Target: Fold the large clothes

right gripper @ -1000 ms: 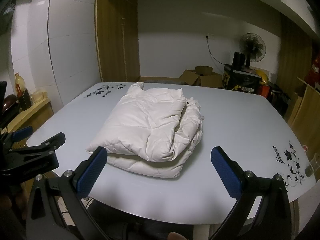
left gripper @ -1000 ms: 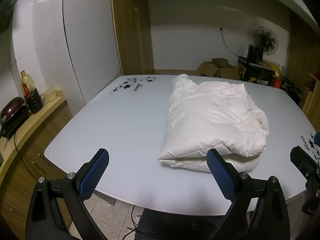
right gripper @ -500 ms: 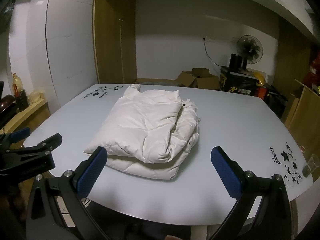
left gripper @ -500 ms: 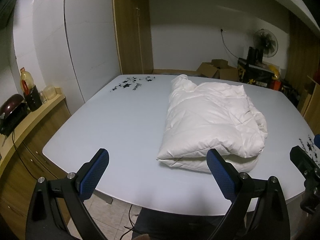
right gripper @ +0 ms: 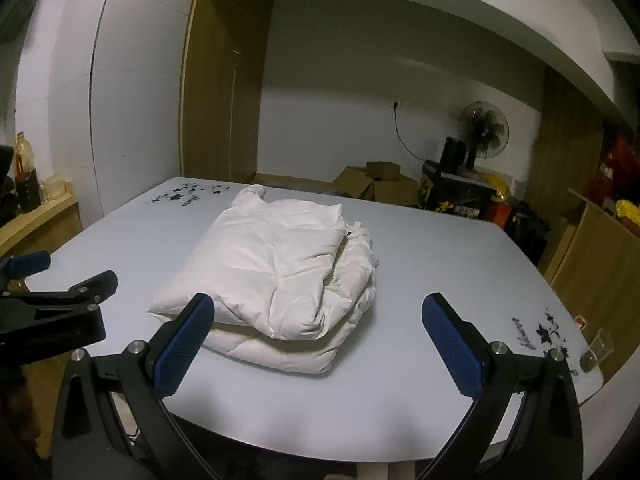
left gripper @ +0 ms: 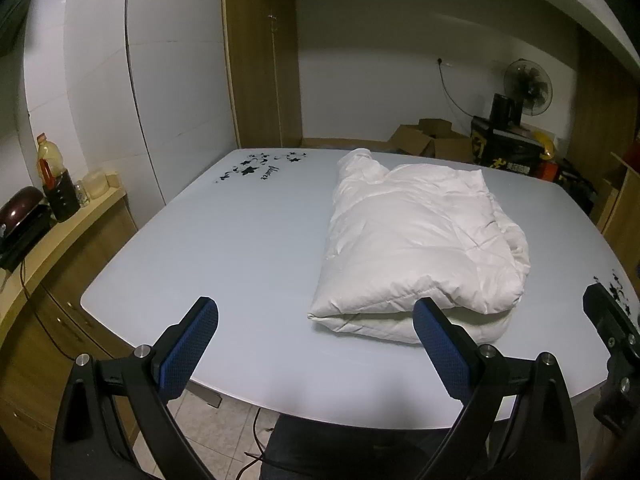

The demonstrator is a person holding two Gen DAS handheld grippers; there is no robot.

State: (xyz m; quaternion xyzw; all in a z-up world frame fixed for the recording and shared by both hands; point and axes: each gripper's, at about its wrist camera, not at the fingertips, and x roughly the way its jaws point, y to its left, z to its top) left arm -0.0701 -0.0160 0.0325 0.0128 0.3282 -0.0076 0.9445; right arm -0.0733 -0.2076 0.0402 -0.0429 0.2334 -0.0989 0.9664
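We hold the left gripper point(left gripper: 314, 340) and right gripper point(right gripper: 318, 338) spread wide and empty at the near edge of the table point(right gripper: 440, 264). Mid-table lies the folded white padded garment point(right gripper: 280, 276). Beyond it, the table's far-left corner reads "flower" point(left gripper: 274, 173).

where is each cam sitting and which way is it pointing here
Left wrist: on the left gripper at the table's near edge, facing forward across it; folded white jacket sits right of centre; own open blue fingers show, plus the right gripper's edge at far right.
Right wrist: on the right gripper, same heading; jacket left of centre; own open fingers show, plus the left gripper at far left.
Shared: jacket, table, fan, cardboard boxes.
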